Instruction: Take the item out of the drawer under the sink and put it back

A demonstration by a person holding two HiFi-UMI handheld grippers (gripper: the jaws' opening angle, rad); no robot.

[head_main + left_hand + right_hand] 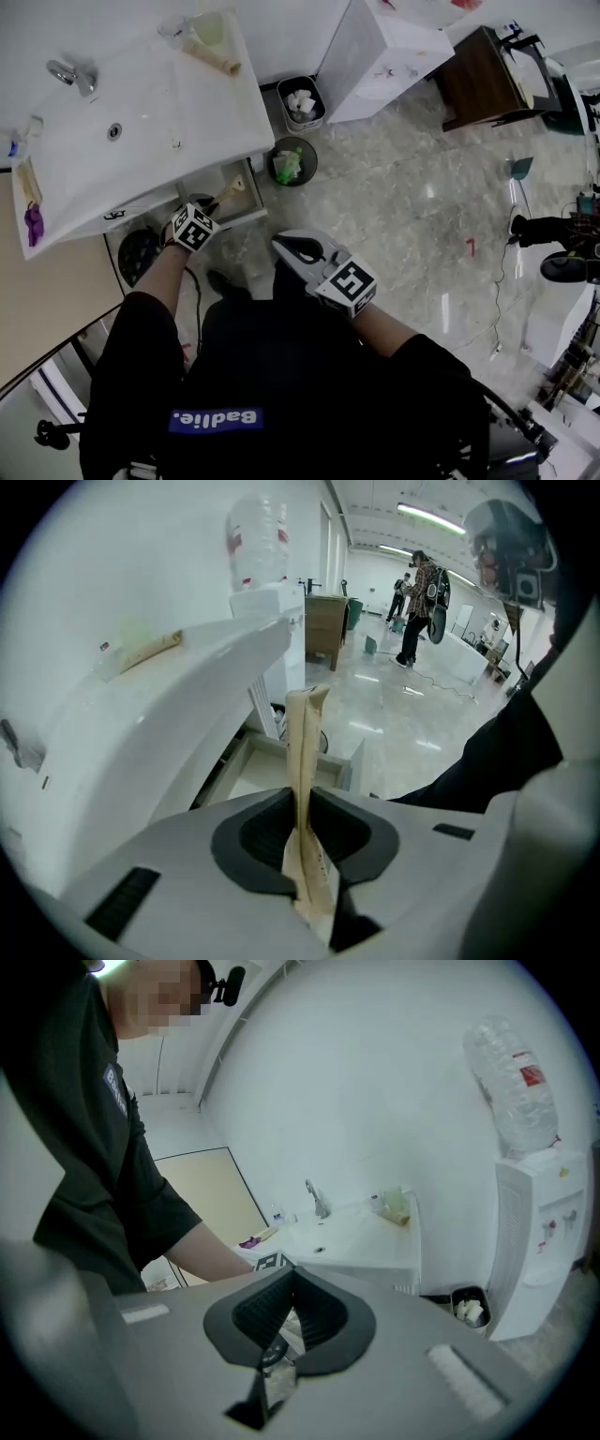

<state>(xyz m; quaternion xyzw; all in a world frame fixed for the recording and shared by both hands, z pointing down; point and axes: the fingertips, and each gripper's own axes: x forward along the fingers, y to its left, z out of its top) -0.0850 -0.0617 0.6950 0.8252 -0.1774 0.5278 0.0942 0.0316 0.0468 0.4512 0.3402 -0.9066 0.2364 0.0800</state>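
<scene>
In the head view, a blue patch [217, 419] on the person's black shirt carries white letters, upside down, that look like "Badlie." The left claw [214, 208] pinches a beige packet [230, 192] just above the open drawer [251, 208] under the sink [141, 141]. The left forearm reaches forward to it. The right claw [278, 244] is pressed together and holds nothing. It hangs over the floor, apart from the drawer, with that arm bent near the body. In the left gripper view, the left claw [302, 803] grips the packet [305, 742] by its lower end. The packet stands upright over the drawer [272, 771], and small print on it is too blurred to read. In the right gripper view, the right claw [289, 1279] has its pads together and points almost level toward the sink [361, 1237]. A water bottle [516, 1082] at the right has a red label, which is not readable.
</scene>
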